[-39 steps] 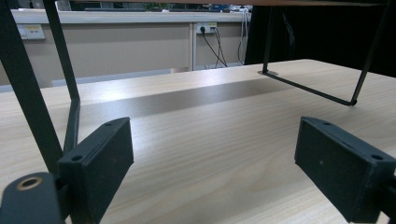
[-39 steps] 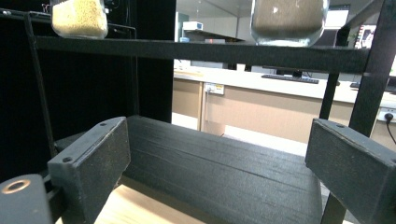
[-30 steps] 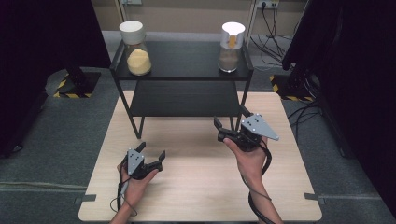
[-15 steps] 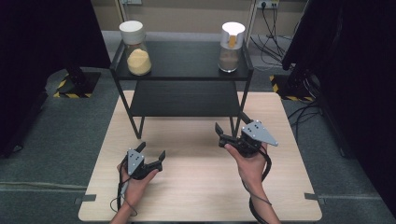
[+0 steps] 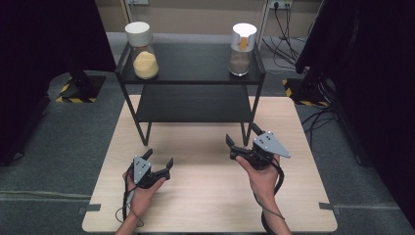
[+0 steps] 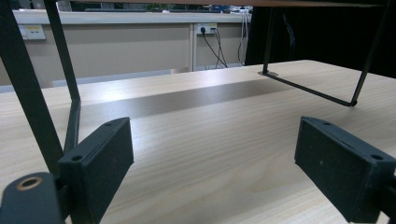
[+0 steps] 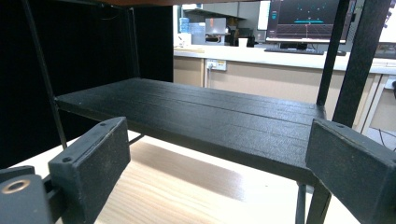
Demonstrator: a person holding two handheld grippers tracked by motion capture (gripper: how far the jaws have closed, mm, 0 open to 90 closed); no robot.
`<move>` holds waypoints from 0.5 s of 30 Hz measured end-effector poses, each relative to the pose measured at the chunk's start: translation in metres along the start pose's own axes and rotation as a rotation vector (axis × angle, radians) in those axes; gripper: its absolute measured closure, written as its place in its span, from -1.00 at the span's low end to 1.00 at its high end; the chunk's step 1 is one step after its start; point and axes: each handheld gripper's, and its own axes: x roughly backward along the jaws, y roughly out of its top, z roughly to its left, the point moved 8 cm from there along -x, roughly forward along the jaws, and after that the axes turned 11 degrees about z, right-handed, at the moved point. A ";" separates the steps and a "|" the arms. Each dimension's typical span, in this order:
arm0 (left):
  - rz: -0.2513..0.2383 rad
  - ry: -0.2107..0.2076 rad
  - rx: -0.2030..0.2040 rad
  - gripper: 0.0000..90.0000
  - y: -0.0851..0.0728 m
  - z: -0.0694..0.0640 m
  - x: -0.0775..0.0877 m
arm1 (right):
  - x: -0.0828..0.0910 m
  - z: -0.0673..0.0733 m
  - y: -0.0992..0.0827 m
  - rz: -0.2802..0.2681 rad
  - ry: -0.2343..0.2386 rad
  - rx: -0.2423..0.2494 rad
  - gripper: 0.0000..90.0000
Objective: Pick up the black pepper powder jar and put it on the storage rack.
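Your left tool [image 5: 159, 164] sits low over the near-left part of the bench [image 5: 205, 205], jaws spread wide with nothing between them. In the left gripper view bare wood runs ahead between the pads, with the shelf rack's [image 5: 195, 103] thin black leg [image 6: 28, 88] just beside your left pad and its far foot rail [image 6: 313, 91] well apart to the right.

Your right tool [image 5: 241, 142] is held above the bench right of centre, near the rack's front right leg [image 5: 243, 132], jaws also spread and holding nothing. In the right gripper view the lower shelf [image 7: 201, 116] lies straight ahead, its front edge near the pads, with open room under it.

On the top shelf a jar of yellow grains [image 5: 143, 51] stands at the left end and a jar of brown grains [image 5: 242, 43] at the right end, both upright, white-lidded and close to the shelf's edges. The bench's near half is open between your hands.
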 end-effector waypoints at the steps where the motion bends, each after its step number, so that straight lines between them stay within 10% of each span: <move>1: 0.001 0.000 0.000 -0.75 0.000 0.000 0.000 | 0.000 0.000 -0.001 0.001 0.001 -0.001 -0.85; 15: 0.000 0.001 0.000 -0.75 0.000 0.000 0.000 | 0.001 -0.002 -0.020 0.028 0.000 -0.013 -0.85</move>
